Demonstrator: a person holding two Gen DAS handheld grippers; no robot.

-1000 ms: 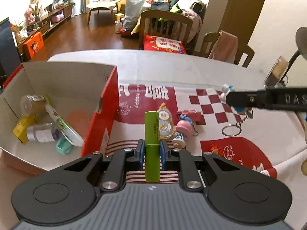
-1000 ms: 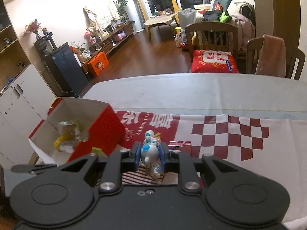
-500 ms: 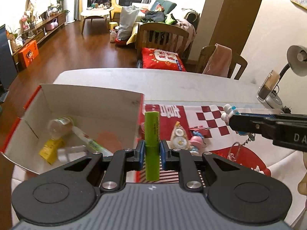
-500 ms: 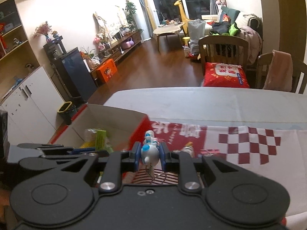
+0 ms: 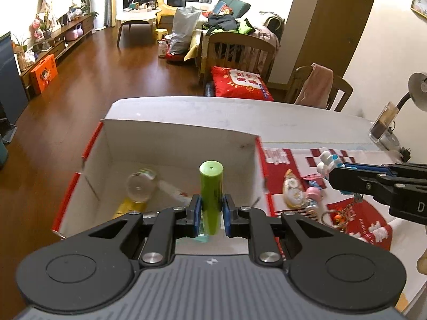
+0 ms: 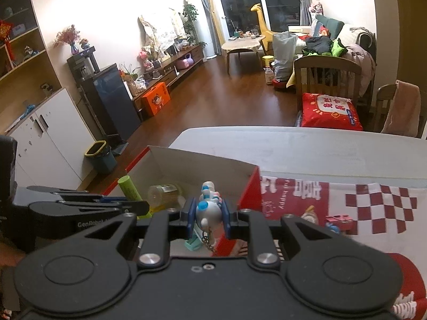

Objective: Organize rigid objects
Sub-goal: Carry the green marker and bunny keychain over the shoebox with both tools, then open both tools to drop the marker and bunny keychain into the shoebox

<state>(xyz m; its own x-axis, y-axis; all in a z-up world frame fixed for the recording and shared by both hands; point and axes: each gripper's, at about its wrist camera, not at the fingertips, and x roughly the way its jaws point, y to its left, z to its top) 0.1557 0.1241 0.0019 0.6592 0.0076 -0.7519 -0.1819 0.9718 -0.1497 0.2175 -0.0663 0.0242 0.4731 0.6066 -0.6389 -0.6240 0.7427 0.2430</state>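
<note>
Left tongs [image 5: 210,210] grip an upright green tube [image 5: 211,194] above the open cardboard box [image 5: 181,144]. Right tongs [image 6: 209,218] clamp a blue-white figurine keychain [image 6: 209,208] near the box's red wall. A jar [image 5: 138,185] already lies inside, ahead of the left tongs; a tape dispenser [image 5: 292,188] and pink toy [image 5: 312,194] remain on the desk, right of them.

The right gripper [image 6: 209,217] is clamped on a small blue-and-white toy figure [image 6: 209,206], its keychain [image 6: 207,241] dangling below — held over the right-hand wall of the open cardboard box [image 6: 202,165]. To the left, the left gripper [image 6: 141,208] grips a green tube [image 6: 132,193], tilted above the box. Inside lie a clear jar [image 6: 164,193] and a teal piece [image 6: 192,243]. The red-and-white cloth [image 6: 373,208] covers the table [image 6: 293,146] beside it.
</note>
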